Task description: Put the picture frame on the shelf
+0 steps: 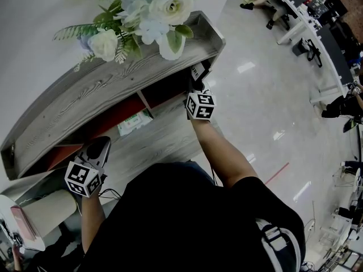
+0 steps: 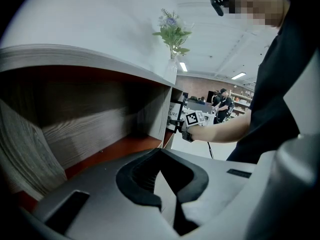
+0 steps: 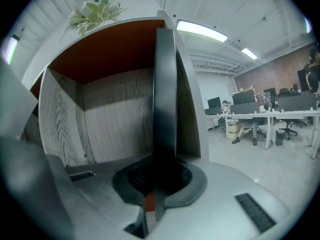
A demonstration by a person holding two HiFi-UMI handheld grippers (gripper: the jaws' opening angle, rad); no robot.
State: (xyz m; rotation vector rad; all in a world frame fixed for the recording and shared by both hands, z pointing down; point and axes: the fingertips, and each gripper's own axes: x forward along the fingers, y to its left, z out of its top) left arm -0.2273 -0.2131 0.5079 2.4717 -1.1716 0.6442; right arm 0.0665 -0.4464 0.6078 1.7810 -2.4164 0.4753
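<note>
The frame (image 3: 165, 94) is clamped edge-on and upright between the closed fingers of the right gripper (image 3: 156, 181), in the middle of the right gripper view. In the head view it is seen at centre, at the right end of the shelf (image 1: 85, 95), under the top board. Whether its foot rests on the lower board cannot be told. The left gripper (image 2: 161, 156) is held at the lower left of the head view, before the left compartment, with its fingertips brought together on nothing. Flowers (image 1: 153, 16) are set on the shelf's top.
</note>
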